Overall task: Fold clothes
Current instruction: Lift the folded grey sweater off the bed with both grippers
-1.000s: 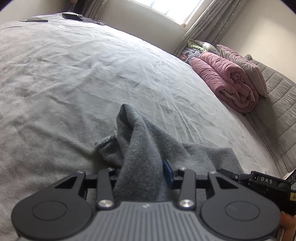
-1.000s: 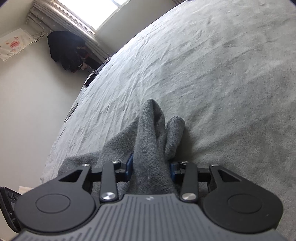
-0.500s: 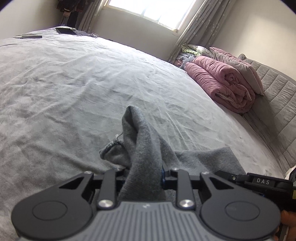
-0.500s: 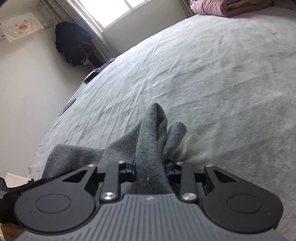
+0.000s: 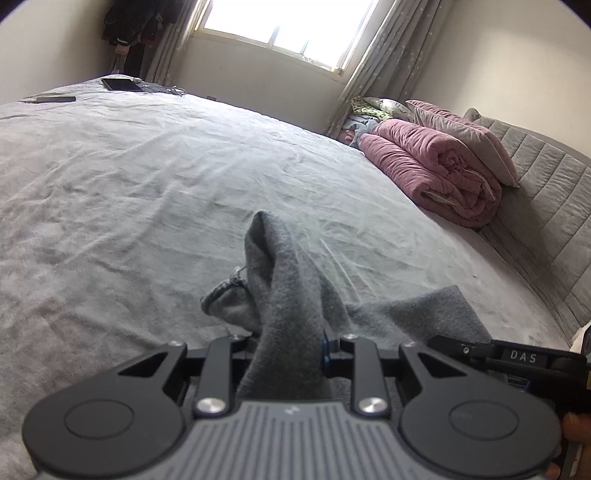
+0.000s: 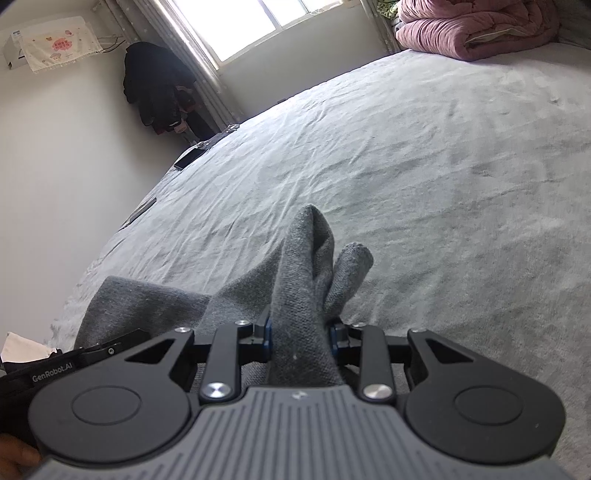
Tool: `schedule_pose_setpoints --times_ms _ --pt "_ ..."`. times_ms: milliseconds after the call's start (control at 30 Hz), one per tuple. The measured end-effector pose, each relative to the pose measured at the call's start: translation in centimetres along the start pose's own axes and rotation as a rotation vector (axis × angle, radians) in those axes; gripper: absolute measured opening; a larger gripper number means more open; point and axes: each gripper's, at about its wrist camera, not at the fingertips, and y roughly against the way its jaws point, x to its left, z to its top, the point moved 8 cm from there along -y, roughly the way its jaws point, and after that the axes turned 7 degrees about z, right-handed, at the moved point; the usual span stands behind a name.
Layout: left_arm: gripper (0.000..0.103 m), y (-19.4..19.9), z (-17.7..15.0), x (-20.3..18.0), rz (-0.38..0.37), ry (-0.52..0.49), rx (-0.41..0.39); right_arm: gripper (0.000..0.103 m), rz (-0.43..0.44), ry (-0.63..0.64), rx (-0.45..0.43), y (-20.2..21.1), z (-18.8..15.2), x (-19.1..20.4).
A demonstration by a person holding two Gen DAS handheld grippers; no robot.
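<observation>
A: Grey knit garment (image 5: 291,295), nearest thing in both wrist views. Left gripper (image 5: 286,343) is pinching a bunched fold of it, fingers pressed in on the cloth from both sides.

B: Right gripper (image 6: 299,336) is doing the same, blue pads squeezing a ridge of the same garment (image 6: 303,280). A small cuff-like end is poking up just right of that ridge.

A: Where's the rest of it lying?

B: It's spreading flat on the grey bedspread (image 5: 147,192), running between the two grippers. In the left view the right tool is showing at the near right edge; in the right view the left tool is showing at the near left, with a bit of a hand behind it.

A: Farther out?

B: Wrinkled bedspread (image 6: 424,155), bare through the middle. A pink folded quilt (image 5: 432,173) is sitting at the right by the padded headboard (image 5: 546,177), a pillow leaning on top. A dark tablet (image 5: 122,84) is lying at the far left edge.

A: Farthest?

B: Bright window (image 5: 280,29) with curtains, dark clothes (image 6: 159,88) hanging beside it.
</observation>
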Motion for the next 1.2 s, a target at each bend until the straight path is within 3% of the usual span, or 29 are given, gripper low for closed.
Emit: schedule_pose_setpoints --times_ms 1200 --pt "0.026 3.1 -1.3 -3.8 0.221 -0.190 -0.064 0.031 -0.037 0.094 -0.014 2.1 -0.6 2.0"
